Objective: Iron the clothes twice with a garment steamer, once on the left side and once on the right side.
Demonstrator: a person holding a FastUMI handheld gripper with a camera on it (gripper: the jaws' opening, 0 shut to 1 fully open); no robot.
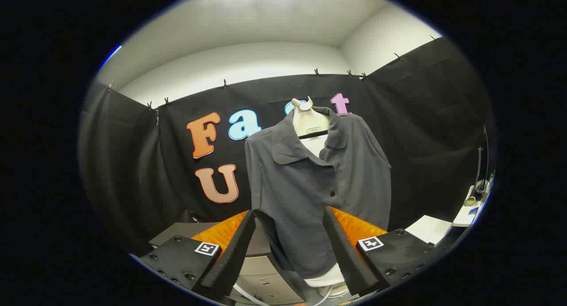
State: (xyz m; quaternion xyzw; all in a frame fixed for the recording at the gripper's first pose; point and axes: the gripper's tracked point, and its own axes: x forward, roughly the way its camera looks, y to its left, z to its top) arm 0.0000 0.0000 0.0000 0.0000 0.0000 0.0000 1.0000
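A dark grey collared shirt (310,182) hangs on a cream mannequin torso (308,120), just ahead of my fingers and a little beyond them. My gripper (289,213) stands open, its fingers spread wide, and the shirt's lower half shows through the gap. Nothing is pressed between the fingers. Below the shirt's hem a white rounded part (325,280) shows, and I cannot tell whether it belongs to the mannequin. A pale hose (246,293) curves low between the fingers. The steamer's head is not something I can make out.
An orange surface (221,233) lies behind the fingers under the shirt. A grey cabinet (261,270) stands low on the near side. A white table (432,228) with small items is off to the right. Black cloth walls close in the booth.
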